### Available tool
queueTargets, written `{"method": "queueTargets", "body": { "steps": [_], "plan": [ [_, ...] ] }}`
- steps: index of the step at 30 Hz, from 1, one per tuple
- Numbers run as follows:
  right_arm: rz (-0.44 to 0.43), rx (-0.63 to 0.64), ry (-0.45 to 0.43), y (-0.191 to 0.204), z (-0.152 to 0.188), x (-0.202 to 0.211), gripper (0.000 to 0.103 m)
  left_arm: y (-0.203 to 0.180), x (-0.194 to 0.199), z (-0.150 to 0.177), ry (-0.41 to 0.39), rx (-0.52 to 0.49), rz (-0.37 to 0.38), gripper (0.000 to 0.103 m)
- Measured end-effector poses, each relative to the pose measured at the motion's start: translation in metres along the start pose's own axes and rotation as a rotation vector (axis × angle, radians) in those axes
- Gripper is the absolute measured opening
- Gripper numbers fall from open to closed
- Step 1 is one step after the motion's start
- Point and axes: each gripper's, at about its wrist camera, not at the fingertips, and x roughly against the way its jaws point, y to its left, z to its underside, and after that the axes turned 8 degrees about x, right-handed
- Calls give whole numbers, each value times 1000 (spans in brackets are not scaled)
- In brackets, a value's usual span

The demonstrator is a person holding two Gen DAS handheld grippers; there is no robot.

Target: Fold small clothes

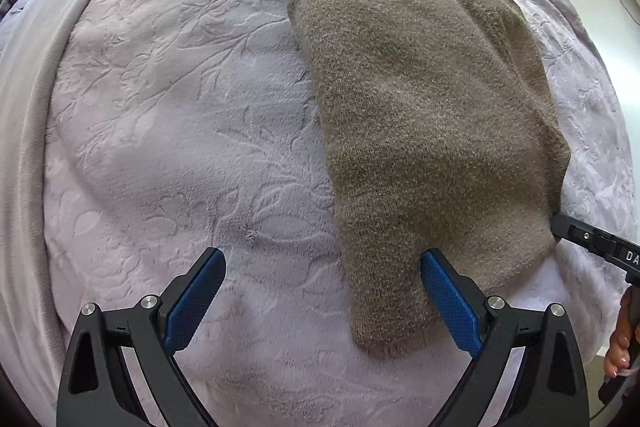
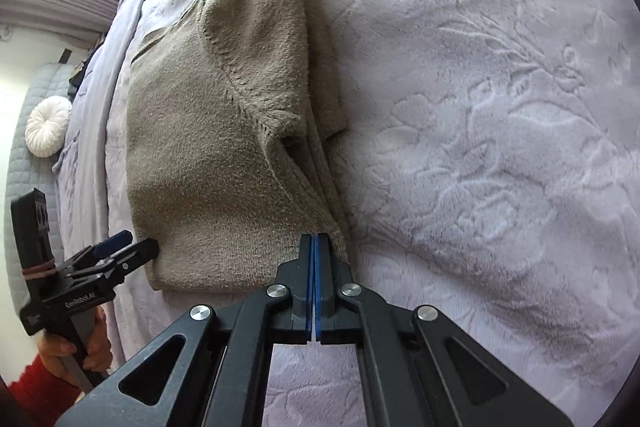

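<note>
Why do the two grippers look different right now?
The left gripper has its jaws spread wide, with the sweater's corner lying between them, unpinched. The right gripper has its jaws shut tight at the sweater's edge. Both have blue pads, black arms, and point down at the bed.

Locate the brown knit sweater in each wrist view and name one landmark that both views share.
Left wrist view: the brown knit sweater fills centre-right, running top to bottom.
Right wrist view: it lies centre-left, its hem at the right gripper.
Shared landmark: the lilac embossed blanket under it.
</note>
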Motion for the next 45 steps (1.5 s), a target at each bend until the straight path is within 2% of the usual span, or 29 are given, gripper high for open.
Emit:
{"method": "queueTargets", "body": {
  "steps": [8,20,30,38,41,43,45],
  "plan": [
    [21,17,-23,10,-6,15,3,-10,2,3,8,13,-32,99],
    [19,-9,-48,-1,-17,28,4,-22,4,-5,31,7,-71,99],
    [-7,-21,-63,-8,-29,30,9,-20,10,-24,39,43,-65,99],
    [-33,-20,-74,-9,-42,29,10,-16,20,-41,-18,69,-37,102],
    [-55,-20,-76,-11,-46,28,21,-10,23,-45,-20,88,-14,102],
    [-72,-28,-83,-12,-50,28,37,-7,25,-49,-28,94,-14,102],
    [-97,-36,-92,-13,-53,27,42,-2,24,-53,-34,99,-24,102]
  ]
}}
